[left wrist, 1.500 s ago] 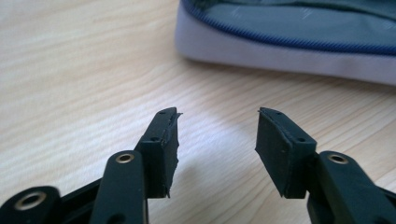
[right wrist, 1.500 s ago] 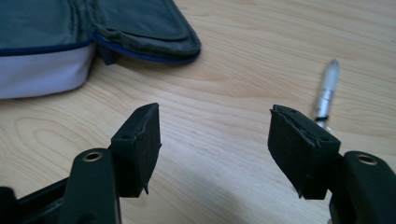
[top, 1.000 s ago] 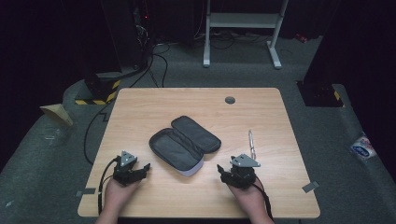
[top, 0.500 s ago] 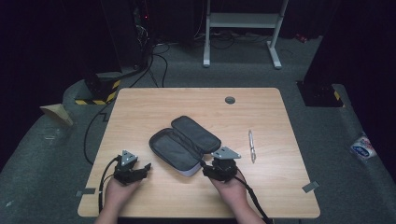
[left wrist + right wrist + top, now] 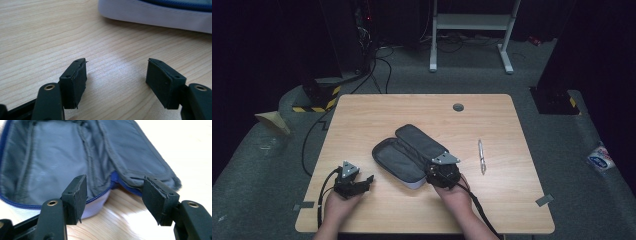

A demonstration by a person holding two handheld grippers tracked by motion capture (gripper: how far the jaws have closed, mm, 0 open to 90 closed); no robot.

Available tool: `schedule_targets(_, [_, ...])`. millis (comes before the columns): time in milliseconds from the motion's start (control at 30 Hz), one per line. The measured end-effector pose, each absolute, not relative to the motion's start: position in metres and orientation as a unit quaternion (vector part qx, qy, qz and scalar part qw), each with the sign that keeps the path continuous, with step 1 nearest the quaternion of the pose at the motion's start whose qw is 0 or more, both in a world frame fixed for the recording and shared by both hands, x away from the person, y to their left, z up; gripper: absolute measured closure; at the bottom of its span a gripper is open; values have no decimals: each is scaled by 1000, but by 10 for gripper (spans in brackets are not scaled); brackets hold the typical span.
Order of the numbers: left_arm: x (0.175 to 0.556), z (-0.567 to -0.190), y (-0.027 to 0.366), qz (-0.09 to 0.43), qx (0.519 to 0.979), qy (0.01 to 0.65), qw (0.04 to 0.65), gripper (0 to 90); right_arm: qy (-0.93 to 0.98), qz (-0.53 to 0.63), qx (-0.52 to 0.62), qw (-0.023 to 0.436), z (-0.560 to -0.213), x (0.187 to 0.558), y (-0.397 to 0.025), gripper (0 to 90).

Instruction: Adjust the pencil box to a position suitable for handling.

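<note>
A: High view first: where does the pencil case point(image 5: 412, 152) lie?

B: Spread open near the middle of the bench point(image 5: 362, 115), both halves flat and the grey lining facing up. A pen point(image 5: 481, 156) rests on the wood just to its right, apart from it.

A: And the right gripper point(image 5: 441, 170)?

B: It sits at the case's near right corner. Right gripper view has the jaws parted and holding nothing, straddling the spot where the blue zipper point(image 5: 100, 195) bends between the two halves. That reads as lining up for a pinch on the edge, perhaps to fold a half over.

A: The left gripper point(image 5: 354, 181)?

B: Resting low on the bench left of the case, jaws spread over bare wood. It looks parked, with the case's pale side just ahead of it.
</note>
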State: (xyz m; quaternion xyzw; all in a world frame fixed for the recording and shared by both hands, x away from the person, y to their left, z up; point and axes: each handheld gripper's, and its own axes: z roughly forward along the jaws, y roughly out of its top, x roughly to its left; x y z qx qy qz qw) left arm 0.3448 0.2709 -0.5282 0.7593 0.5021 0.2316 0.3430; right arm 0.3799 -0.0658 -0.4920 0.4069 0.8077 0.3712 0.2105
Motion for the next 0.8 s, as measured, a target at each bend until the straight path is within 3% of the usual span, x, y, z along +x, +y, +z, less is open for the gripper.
schedule_targets(800, [345, -528, 271, 232, 760, 501, 342, 328, 786, 324, 460, 254, -492, 399, -147, 372])
